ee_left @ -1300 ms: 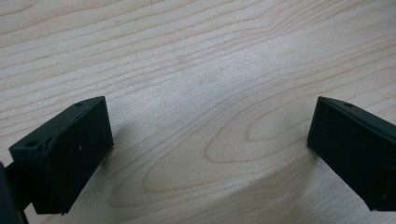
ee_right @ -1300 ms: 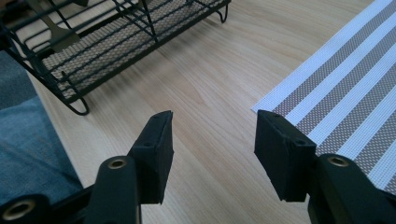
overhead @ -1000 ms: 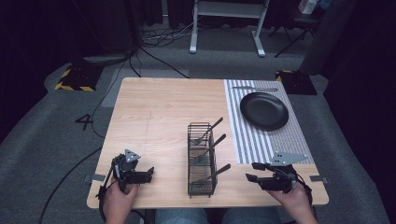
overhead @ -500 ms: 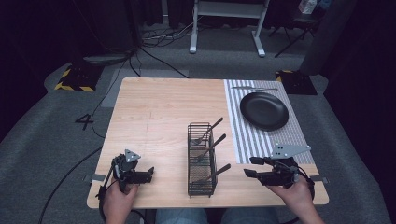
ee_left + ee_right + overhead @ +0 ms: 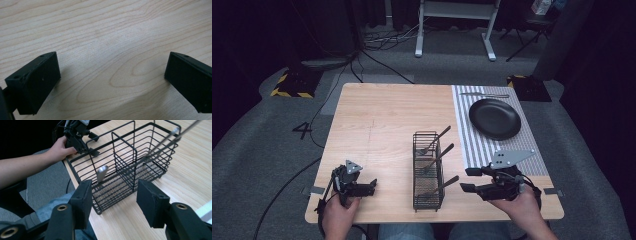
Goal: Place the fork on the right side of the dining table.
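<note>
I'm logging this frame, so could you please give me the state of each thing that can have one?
Left gripper: open, empty, low over bare table.
Right gripper: open, empty, aimed at the basket.
Basket: upright, three utensils leaning in it.
Plate: empty, on the striped mat.
Fork: flat on the mat, beyond the plate.
</note>
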{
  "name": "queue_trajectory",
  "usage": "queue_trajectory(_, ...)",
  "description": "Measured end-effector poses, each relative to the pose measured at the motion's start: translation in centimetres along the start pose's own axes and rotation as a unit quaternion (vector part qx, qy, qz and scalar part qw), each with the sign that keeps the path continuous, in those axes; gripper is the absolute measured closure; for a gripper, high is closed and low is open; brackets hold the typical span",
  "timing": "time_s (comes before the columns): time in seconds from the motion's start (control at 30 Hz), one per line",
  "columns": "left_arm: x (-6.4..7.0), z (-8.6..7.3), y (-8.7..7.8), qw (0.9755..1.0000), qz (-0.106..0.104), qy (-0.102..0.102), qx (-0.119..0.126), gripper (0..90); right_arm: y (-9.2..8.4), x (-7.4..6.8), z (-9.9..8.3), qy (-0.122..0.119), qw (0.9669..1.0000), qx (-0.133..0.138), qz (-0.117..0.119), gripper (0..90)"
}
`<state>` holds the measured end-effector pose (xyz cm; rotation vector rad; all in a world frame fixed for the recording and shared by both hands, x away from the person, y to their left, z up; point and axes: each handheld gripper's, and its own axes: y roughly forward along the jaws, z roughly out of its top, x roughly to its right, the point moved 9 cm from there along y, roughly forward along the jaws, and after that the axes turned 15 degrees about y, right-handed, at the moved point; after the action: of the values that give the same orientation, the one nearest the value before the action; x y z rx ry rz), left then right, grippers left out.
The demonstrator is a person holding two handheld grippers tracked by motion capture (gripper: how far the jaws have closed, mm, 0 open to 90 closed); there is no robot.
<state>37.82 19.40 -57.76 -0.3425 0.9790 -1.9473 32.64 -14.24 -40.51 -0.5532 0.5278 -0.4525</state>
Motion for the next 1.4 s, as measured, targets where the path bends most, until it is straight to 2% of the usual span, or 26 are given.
queue_trajectory(0.37, 0.0, 0.0, 0.0, 1.0000, 0.000, 0.000, 0.000, 0.2, 1.3, -1.1, 0.8, -0.002, 0.9998, -0.018, 0.014, 51.1)
queue_trajectory(0.43, 0.0, 0.0, 0.0, 1.0000, 0.000, 0.000, 0.000, 0.3, 1.9, -1.1, 0.8, 0.008, 0.9994, -0.026, 0.020, 57.6)
queue_trajectory(0.5, 0.0, 0.0, 0.0, 1.0000, 0.000, 0.000, 0.000, 0.3, 2.0, -1.1, 0.8, 0.011, 0.9993, -0.029, 0.022, 59.3)
queue_trajectory(0.57, 0.0, 0.0, 0.0, 1.0000, 0.000, 0.000, 0.000, 0.3, 2.5, -1.0, 0.6, 0.024, 0.9984, -0.041, 0.030, 64.8)
queue_trajectory(0.63, 0.0, 0.0, 0.0, 1.0000, 0.000, 0.000, 0.000, 0.3, 2.6, -1.0, 0.5, 0.027, 0.9981, -0.044, 0.034, 66.7)
queue_trajectory(0.77, 0.0, 0.0, 0.0, 1.0000, 0.000, 0.000, 0.000, 0.3, 2.8, -0.9, 0.4, 0.038, 0.9970, -0.051, 0.044, 77.4)
queue_trajectory(0.93, 0.0, 0.0, 0.0, 1.0000, 0.000, 0.000, 0.000, 0.3, 2.8, -0.9, 0.6, 0.036, 0.9976, -0.049, 0.032, 79.3)
queue_trajectory(1.17, 0.0, 0.0, 0.0, 1.0000, 0.000, 0.000, 0.000, 0.3, 2.8, -1.2, 0.8, 0.034, 0.9979, -0.045, 0.033, 80.9)
queue_trajectory(1.27, 0.0, 0.0, 0.0, 1.0000, 0.000, 0.000, 0.000, 0.3, 2.6, -1.4, 1.4, 0.038, 0.9982, -0.032, 0.033, 86.2)
queue_trajectory(1.4, 0.0, 0.0, 0.0, 1.0000, 0.000, 0.000, 0.000, 0.3, 2.5, -1.5, 1.9, 0.037, 0.9985, -0.026, 0.031, 86.3)
